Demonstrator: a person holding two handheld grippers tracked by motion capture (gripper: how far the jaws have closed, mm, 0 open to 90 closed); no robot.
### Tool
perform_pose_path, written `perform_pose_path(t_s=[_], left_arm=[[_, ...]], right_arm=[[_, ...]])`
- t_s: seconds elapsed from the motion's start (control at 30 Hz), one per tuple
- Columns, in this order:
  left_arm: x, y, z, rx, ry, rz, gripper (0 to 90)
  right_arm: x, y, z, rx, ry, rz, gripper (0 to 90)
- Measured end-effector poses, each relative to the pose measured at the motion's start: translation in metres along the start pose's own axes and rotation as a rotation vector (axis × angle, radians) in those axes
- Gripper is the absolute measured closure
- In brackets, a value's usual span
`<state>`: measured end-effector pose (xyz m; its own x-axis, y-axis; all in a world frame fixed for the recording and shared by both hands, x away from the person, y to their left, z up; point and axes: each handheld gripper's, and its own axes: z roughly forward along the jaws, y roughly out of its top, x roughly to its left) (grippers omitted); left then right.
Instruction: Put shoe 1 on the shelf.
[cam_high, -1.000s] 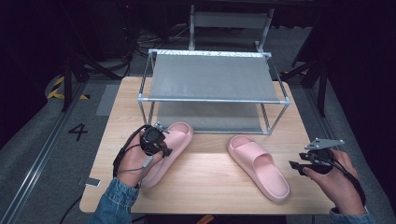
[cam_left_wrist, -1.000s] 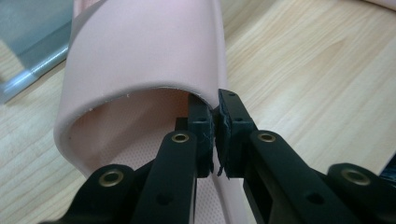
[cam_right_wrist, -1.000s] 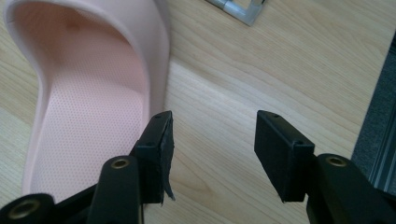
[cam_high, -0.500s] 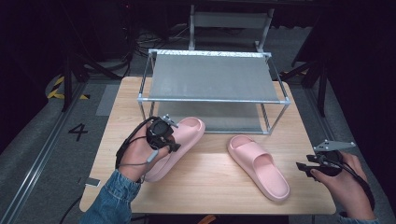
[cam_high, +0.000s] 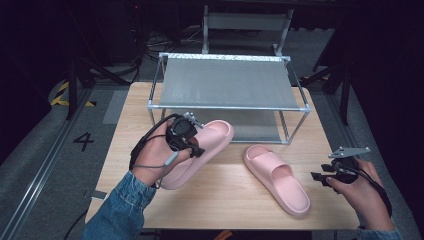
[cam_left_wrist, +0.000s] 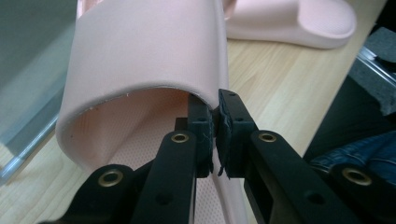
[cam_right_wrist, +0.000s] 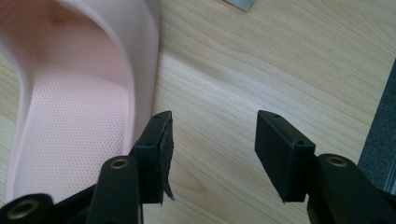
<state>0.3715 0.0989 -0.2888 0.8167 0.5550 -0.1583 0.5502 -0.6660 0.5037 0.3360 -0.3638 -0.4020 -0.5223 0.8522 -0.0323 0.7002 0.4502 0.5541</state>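
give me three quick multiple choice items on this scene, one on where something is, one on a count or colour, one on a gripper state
1. Where does the metal rack stand?
A. at the far side of the table, beyond the slippers
B. on the floor left of the table
C. on a slipper

2. How many pink slippers are there?
A. one
B. two
C. three

3. What is the left gripper doing?
A. hanging open over bare wood
B. shut on the rack's frame
C. shut on the strap edge of the left slipper

Answers: 1 A, the high view shows the rack behind both slippers. 2 B, the left slipper and the right slipper. 3 C, the left gripper view shows the jaws pinching the strap edge.
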Motion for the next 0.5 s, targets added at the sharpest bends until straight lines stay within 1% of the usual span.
perform_pose_path(t_s=[0.07, 0.13, 0.17, 0.27, 0.3, 0.5], left_arm=[[-0.001, 0.003, -0.003, 0.001, -0.003, 0.007, 84.9], [-0.006, 0.01, -0.009, 0.005, -0.001, 0.024, 84.9], [-0.006, 0.01, -0.009, 0.005, -0.001, 0.024, 84.9], [-0.011, 0.018, -0.017, 0.011, 0.0, 0.045, 84.9], [-0.013, 0.02, -0.02, 0.009, -0.002, 0.043, 84.8], [-0.019, 0.031, -0.036, 0.006, 0.004, 0.07, 84.8]], right_arm=[[0.0, 0.0, 0.0, 0.0, 0.003, 0.0, 47.9], [-0.002, -0.001, 0.0, -0.002, 0.003, 0.002, 47.9], [-0.002, -0.001, 0.0, -0.002, 0.003, 0.002, 47.9], [-0.004, -0.003, -0.001, -0.009, 0.001, 0.007, 47.9], [-0.004, -0.003, -0.002, -0.007, 0.001, 0.011, 48.0], [-0.008, -0.005, -0.01, -0.028, -0.011, 0.026, 47.9]])
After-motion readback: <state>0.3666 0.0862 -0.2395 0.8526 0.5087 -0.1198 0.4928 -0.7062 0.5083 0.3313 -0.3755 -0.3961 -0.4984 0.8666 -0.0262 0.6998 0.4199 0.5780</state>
